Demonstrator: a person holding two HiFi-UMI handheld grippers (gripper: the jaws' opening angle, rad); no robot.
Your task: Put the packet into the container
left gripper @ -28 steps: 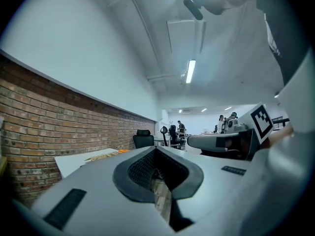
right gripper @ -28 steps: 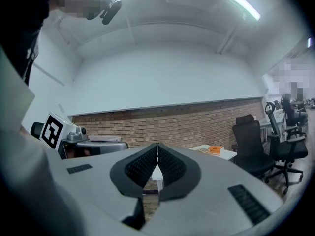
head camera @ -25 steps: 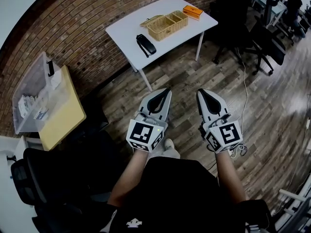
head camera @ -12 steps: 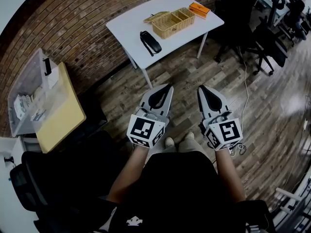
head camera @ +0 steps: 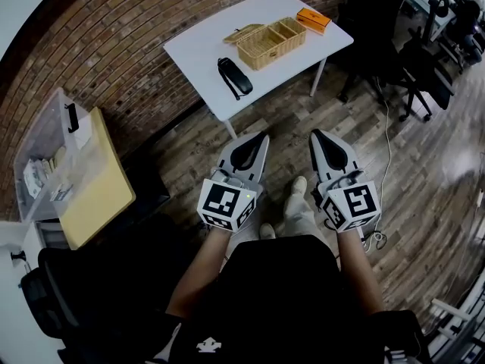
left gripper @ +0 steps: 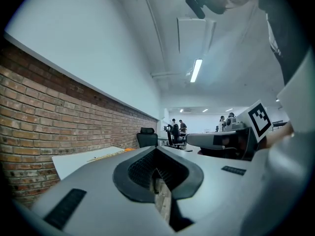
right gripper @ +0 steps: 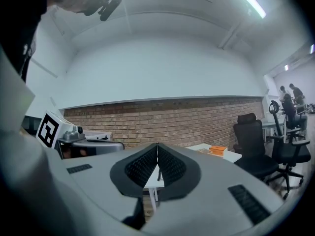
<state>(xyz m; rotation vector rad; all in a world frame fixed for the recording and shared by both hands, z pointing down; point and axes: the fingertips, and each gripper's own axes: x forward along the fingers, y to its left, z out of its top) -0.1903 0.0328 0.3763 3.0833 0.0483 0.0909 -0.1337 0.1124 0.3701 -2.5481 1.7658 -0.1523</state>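
An orange packet (head camera: 313,20) lies on the far right corner of a white table (head camera: 204,44), just beyond an open wicker container (head camera: 271,42) with compartments. My left gripper (head camera: 261,136) and right gripper (head camera: 317,133) are held level side by side over the wooden floor, well short of the table, both shut with nothing in them. In the right gripper view the shut jaws (right gripper: 158,144) point at the table, and the packet (right gripper: 218,150) shows to the right. In the left gripper view the jaws (left gripper: 156,149) are closed; the table (left gripper: 83,161) lies left.
A black handset-like object (head camera: 234,77) lies on the table's near side. A clear plastic bin (head camera: 45,158) and a yellow board (head camera: 95,180) stand at the left by the brick wall. Black office chairs (head camera: 424,59) are at the right, with a cable (head camera: 386,150) on the floor.
Both grippers have moved forward toward the table together, which now sits slightly closer in the head view. A foot has stepped forward between them. Both jaws stayed shut.
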